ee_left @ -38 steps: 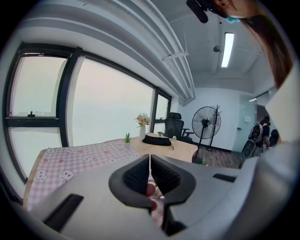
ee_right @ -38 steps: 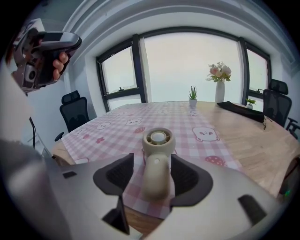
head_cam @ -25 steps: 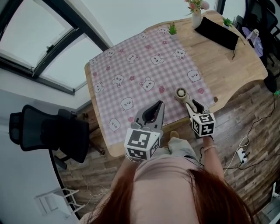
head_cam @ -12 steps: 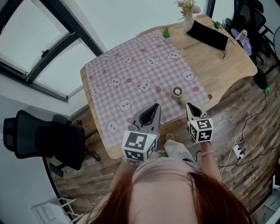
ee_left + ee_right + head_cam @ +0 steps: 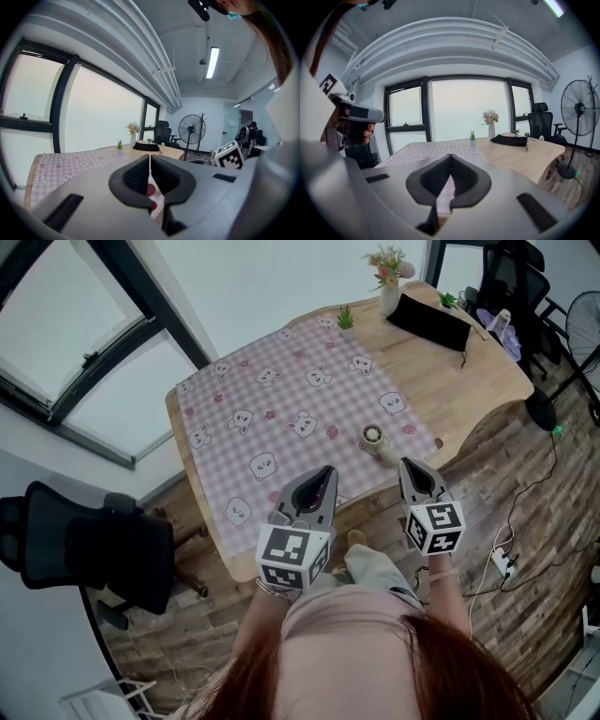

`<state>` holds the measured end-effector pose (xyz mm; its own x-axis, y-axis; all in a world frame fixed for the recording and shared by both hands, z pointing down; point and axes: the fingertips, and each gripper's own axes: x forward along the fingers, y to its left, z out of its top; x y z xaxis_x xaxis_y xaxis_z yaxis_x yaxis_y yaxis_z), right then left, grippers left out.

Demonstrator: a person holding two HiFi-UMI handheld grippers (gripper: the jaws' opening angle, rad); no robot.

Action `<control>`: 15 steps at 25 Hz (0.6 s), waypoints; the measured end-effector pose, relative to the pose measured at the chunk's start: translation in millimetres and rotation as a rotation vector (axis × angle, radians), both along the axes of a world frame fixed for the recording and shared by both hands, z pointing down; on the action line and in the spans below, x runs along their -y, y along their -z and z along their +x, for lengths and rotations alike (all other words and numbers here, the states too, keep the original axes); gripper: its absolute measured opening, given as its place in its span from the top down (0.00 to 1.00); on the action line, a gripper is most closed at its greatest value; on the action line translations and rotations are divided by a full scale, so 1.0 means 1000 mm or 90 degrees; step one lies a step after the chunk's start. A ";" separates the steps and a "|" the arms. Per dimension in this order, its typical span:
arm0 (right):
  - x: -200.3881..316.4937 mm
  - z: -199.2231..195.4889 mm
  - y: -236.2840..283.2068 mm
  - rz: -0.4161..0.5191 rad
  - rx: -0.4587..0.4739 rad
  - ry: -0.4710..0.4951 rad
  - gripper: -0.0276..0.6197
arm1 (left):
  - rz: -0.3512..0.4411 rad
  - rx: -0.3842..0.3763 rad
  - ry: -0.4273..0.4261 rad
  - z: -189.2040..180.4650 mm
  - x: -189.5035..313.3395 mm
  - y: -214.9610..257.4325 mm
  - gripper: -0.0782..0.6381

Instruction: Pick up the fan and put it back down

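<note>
A small cream hand-held fan (image 5: pixel 374 436) lies on the pink checked cloth (image 5: pixel 281 399), close to the table's front edge, with its handle pointing toward me. My right gripper (image 5: pixel 407 463) hovers just short of that handle, off the table's edge and apart from the fan. Its jaws have just been closing and now meet with nothing between them (image 5: pixel 450 156). To the left my left gripper (image 5: pixel 325 470) is held over the front edge of the cloth, shut and empty (image 5: pixel 149 157). Neither gripper view shows the fan.
At the far end of the wooden table (image 5: pixel 487 381) are a black pouch (image 5: pixel 429 322), a vase of flowers (image 5: pixel 389 296) and a small green plant (image 5: pixel 345 319). A black office chair (image 5: pixel 84 545) stands at the left. A power strip with cables (image 5: pixel 502 561) lies on the floor at the right.
The right gripper's jaws, open by the fan's handle a second ago, have shut, and it has risen and drawn back. The left gripper also drew back a little. The fan stayed on the cloth.
</note>
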<state>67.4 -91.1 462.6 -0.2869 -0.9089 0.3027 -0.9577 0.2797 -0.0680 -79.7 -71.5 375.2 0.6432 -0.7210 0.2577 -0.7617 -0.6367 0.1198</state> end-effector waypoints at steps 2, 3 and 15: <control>-0.009 -0.003 0.013 0.024 -0.008 -0.001 0.96 | 0.006 0.001 -0.002 -0.004 -0.007 0.001 0.87; -0.014 -0.005 0.019 0.035 -0.014 0.000 0.96 | 0.009 0.001 -0.003 -0.007 -0.011 0.001 0.87; -0.068 -0.019 0.075 0.121 -0.042 -0.029 0.96 | 0.040 -0.003 0.009 -0.030 -0.046 0.013 0.87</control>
<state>48.2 -23.4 387.9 -0.2293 -0.9629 0.1420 -0.9703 0.2377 0.0450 -110.0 -25.9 361.9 0.6335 -0.7450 0.2088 -0.7705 -0.6320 0.0828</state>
